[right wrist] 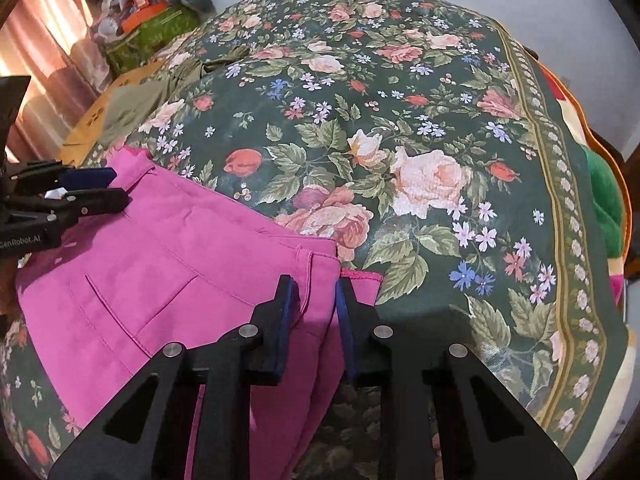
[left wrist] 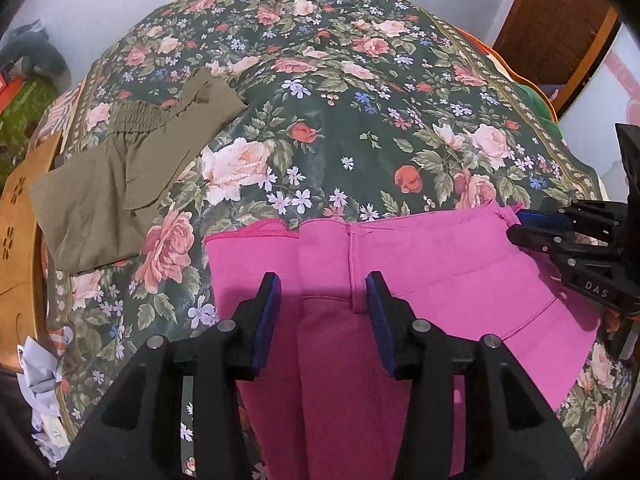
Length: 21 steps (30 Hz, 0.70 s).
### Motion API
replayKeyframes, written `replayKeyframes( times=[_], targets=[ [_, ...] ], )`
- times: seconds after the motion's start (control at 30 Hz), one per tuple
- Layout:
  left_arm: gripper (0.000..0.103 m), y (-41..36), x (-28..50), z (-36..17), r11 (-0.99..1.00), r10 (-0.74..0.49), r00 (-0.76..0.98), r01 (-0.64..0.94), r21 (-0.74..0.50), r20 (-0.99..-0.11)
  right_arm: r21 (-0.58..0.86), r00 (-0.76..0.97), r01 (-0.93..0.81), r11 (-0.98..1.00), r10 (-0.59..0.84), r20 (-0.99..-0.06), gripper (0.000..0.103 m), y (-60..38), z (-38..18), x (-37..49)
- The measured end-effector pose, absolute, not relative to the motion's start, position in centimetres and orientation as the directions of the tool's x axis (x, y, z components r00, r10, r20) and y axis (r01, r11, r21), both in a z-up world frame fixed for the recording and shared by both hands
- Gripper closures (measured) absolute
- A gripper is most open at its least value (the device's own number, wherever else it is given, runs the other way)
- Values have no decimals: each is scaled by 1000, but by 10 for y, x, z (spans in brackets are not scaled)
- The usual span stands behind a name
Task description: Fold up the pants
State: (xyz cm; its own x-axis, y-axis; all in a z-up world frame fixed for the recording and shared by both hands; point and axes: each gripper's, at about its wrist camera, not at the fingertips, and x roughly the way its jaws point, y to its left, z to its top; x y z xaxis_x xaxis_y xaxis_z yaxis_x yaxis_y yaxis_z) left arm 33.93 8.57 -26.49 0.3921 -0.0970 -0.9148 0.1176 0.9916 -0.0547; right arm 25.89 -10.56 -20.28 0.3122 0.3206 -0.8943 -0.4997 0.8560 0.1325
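Note:
Pink pants (left wrist: 440, 272) lie folded on a dark floral bedspread (left wrist: 340, 100), waistband toward the far side. My left gripper (left wrist: 324, 292) hovers over the waistband near the fly seam. It is open, its blue pads wide apart and off the cloth. In the right wrist view the pink pants (right wrist: 160, 264) fill the lower left. My right gripper (right wrist: 316, 296) is shut on their near waistband corner, with pink fabric filling the gap between its pads. The right gripper (left wrist: 516, 226) also shows at the pants' right corner, and the left gripper (right wrist: 116, 188) at the far left.
An olive garment (left wrist: 120, 184) with an elastic waist lies folded on the bedspread's left side. A cardboard box (left wrist: 20, 240) and crumpled light cloth (left wrist: 44, 380) sit past the left edge. A wooden door (left wrist: 552, 20) stands at the back right. Bags and clutter (right wrist: 160, 20) are piled against the wall.

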Motion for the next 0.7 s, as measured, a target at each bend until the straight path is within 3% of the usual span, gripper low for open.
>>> replayKeyframes(
  times=[0.1,0.17,0.23,0.3,0.53,0.7],
  targets=[
    [55,86,336,-257,991,-94,386,123,-50,-918,139,307,-487,862,318,-897,82,-108,-195,258],
    [50,88,331,-249,993,-75,391,117,-31,-917,152,315,-470,870,326,-891,75,-112,-188,256],
    [49,90,325,-241,994,-57,412,113,-11,-909,162,339,-452,877,338,-878,55,-117,-179,251],
    [44,94,320,-232,995,-39,436,99,5,-899,160,370,-447,880,345,-863,48,-121,-171,244],
    [25,112,298,-219,997,-74,472,33,-67,-878,198,376,-444,874,382,-844,47,-129,-161,220],
    [24,115,284,-234,996,-90,442,23,-88,-892,238,337,-424,874,396,-854,47,-130,-174,209]
  ],
)
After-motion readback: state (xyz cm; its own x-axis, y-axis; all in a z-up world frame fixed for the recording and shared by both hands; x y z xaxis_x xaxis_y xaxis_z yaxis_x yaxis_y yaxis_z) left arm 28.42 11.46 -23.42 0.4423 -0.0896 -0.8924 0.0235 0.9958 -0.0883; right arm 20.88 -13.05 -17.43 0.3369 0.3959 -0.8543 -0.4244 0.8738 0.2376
